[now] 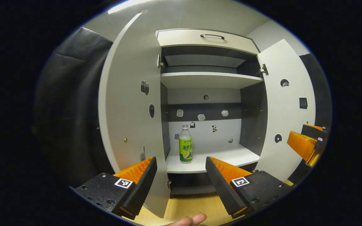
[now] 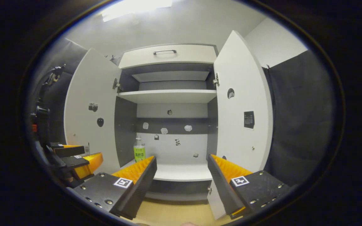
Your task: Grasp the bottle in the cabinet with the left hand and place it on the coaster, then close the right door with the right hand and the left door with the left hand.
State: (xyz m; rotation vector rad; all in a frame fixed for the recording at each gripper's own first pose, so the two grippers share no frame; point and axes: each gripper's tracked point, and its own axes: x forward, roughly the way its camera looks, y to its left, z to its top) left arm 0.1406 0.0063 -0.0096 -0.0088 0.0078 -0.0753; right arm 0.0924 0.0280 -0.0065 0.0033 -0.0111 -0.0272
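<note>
A clear bottle (image 1: 185, 144) with a green label and white cap stands upright at the left front of the cabinet's lower shelf (image 1: 231, 157). Both white doors hang wide open: the left door (image 1: 130, 103) and the right door (image 1: 286, 106). My left gripper (image 1: 181, 163) is open in front of the cabinet, short of the bottle, with nothing between its fingers. In the right gripper view the bottle (image 2: 139, 150) stands behind the left finger, between the left door (image 2: 90, 110) and the right door (image 2: 242, 110). My right gripper (image 2: 181, 161) is open and holds nothing, facing the shelf's middle.
An upper shelf (image 1: 211, 80) and a drawer with a dark handle (image 1: 212, 36) sit above. A wooden surface (image 1: 193, 207) lies below the cabinet, with a person's fingertip (image 1: 189, 219) at the bottom edge. The right gripper (image 1: 306, 142) shows beside the right door.
</note>
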